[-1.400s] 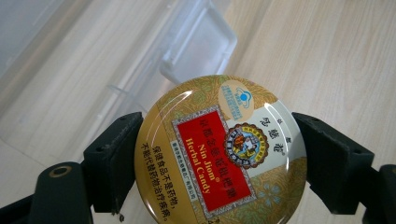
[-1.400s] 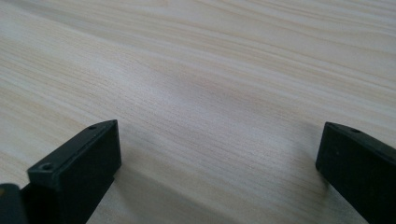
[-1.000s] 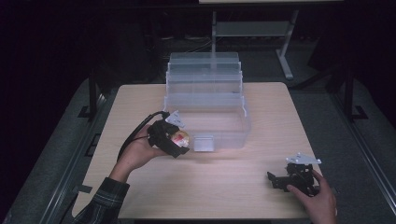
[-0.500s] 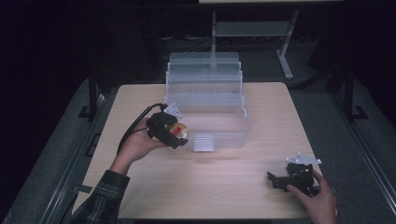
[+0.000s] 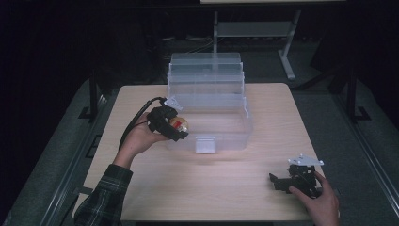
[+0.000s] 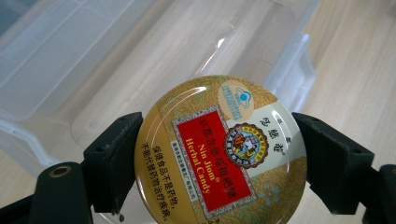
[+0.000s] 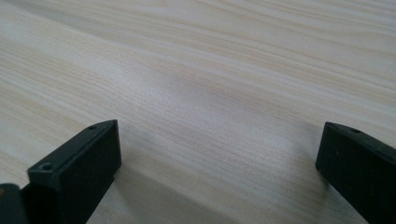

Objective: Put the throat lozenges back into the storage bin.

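Right hand-held gripper (image 7: 219,163), jaws wide apart, low over pale wooden table (image 7: 210,70)

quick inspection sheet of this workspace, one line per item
surface: pale wood table, bare in front
job's things: round candy tin clamped in the left gripper at the left wall of the clear plastic box, whose lid stands open behind
clutter: nothing seen
grippers: left shut on the tin; right gripper open, resting low on the table at front right
cables: black cable loops from the left gripper
surroundings: dark floor, metal stand behind
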The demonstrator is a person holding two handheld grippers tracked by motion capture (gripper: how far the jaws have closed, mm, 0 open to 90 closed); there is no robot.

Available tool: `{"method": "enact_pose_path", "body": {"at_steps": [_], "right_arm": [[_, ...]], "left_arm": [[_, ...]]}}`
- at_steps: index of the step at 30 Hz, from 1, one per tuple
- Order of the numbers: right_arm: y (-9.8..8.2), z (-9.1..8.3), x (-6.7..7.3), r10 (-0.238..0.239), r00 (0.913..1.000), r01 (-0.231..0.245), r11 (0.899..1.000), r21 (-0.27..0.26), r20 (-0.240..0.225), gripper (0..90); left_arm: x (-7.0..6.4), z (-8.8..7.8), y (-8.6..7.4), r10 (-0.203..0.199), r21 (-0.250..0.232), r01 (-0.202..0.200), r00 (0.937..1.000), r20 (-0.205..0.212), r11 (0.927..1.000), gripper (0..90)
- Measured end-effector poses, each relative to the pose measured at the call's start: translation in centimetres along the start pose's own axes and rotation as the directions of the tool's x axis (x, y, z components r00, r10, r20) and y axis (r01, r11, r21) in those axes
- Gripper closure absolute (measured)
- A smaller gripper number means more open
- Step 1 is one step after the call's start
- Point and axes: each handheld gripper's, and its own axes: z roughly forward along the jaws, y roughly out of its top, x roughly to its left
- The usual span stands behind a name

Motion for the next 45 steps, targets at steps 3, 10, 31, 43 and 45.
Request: {"method": "enact_pose_path", "body": {"at_steps": [3,10,31,43,45], "right_arm": [[0.0,0.0,0.0,0.0,1.0,0.0,1.0,0.0,0.0,0.0],[0.0,0.0,0.0,0.0,1.0,0.0,1.0,0.0,0.0,0.0],[0.0,0.0,0.0,0.0,1.0,0.0,1.0,0.0,0.0,0.0],[0.0,0.0,0.0,0.0,1.0,0.0,1.0,0.0,0.0,0.0],[0.0,0.0,0.0,0.0,1.0,0.0,1.0,0.0,0.0,0.0]], "left_arm": [[0.4,0.2,0.1,-0.015,-0.003,0.015,0.9999,-0.005,0.9999,19.3],[1.9,0.5,0.1,-0.049,0.0,0.049,0.9985,-0.023,0.9988,19.3],[4.2,1.9,-0.8,-0.108,0.029,0.109,0.9926,-0.056,0.9936,19.3],[4.4,2.4,-1.0,-0.114,0.02,0.116,0.9918,-0.057,0.9931,18.8],[4.5,2.5,-1.1,-0.117,0.015,0.118,0.9914,-0.058,0.9929,18.8]]}}
